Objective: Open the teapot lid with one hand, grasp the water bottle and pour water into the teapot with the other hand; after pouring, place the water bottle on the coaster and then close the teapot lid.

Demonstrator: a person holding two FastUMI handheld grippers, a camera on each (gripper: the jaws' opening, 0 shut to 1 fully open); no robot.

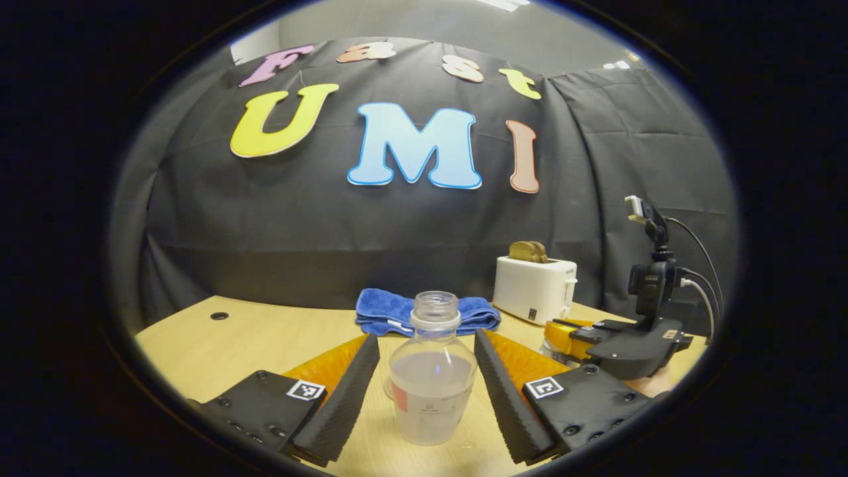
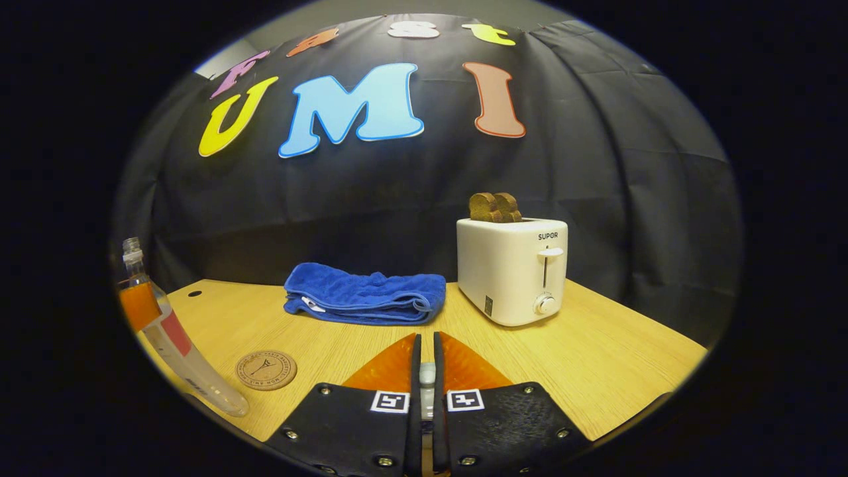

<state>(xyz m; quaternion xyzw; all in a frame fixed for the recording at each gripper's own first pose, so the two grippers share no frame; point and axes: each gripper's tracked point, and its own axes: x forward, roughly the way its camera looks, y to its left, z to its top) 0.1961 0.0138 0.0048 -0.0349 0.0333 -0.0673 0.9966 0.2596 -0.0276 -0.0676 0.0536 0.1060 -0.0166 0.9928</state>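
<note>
In the left gripper view a clear, capless water bottle (image 1: pixel 432 391), part full, stands on the wooden table (image 1: pixel 265 338). My left gripper (image 1: pixel 425 336) is open, one finger on each side of the bottle and close to it. At the right, my right gripper (image 1: pixel 578 331) hangs over the glass teapot (image 1: pixel 551 350), which it mostly hides. In the right gripper view my right gripper (image 2: pixel 425 339) is shut on a small pale knob, the teapot lid (image 2: pixel 427 376). The bottle (image 2: pixel 169 341) shows at the far left, beside a round cork coaster (image 2: pixel 266 370).
A folded blue towel (image 2: pixel 364 295) lies at the back of the table. A white toaster (image 2: pixel 513 271) holding brown bread slices stands to the right of it. A black camera mount with cables (image 1: pixel 652 278) rides on the right gripper. The booth's black cloth wall is behind.
</note>
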